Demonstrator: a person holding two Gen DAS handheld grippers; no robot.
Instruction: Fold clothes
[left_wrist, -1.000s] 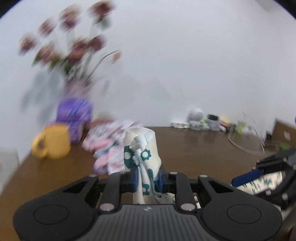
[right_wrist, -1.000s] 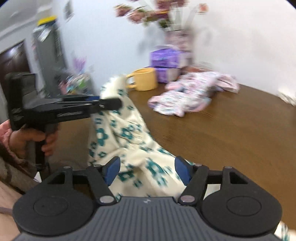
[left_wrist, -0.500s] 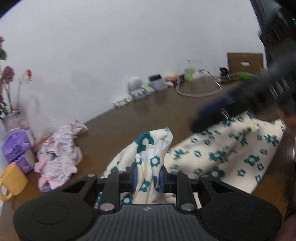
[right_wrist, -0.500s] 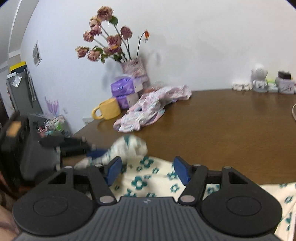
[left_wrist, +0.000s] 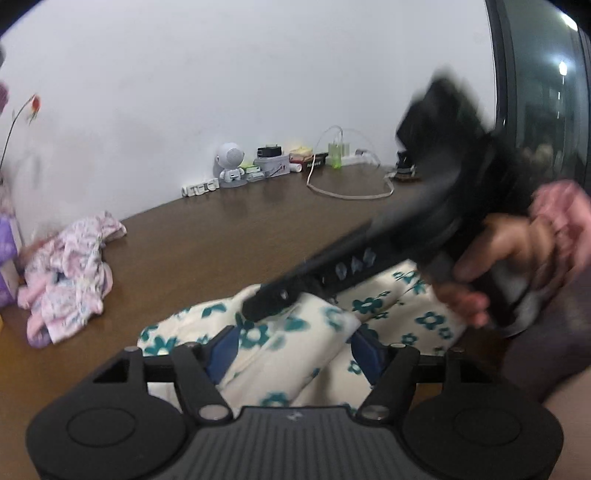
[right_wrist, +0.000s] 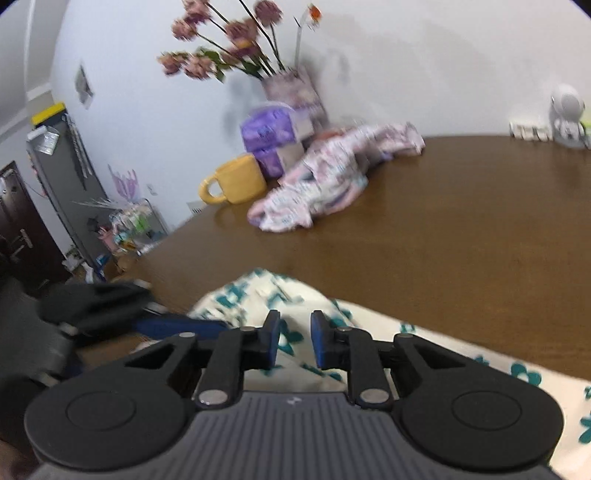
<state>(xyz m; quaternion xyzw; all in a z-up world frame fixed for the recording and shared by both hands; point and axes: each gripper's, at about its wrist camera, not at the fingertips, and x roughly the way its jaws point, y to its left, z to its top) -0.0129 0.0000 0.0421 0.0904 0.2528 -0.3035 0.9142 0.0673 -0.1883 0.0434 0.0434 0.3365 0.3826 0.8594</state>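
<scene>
The brown bench (right_wrist: 461, 229) carries a cream garment with teal flowers (left_wrist: 303, 332), lying rumpled at its near edge with one flap doubled over. By my reading a fold is under way. The left hand-held gripper (left_wrist: 295, 349) has its fingers spread wide around the raised fold, gripping nothing; the right hand-held gripper (right_wrist: 293, 341) has its fingers drawn near together, with cloth in the narrow gap. Whether it pinches is unclear. Next comes smoothing the flap flat. A crumpled pink garment (right_wrist: 325, 177), yellow mug (right_wrist: 236, 181) and white cable (left_wrist: 347, 192) lie well apart, nothing obstructing.
</scene>
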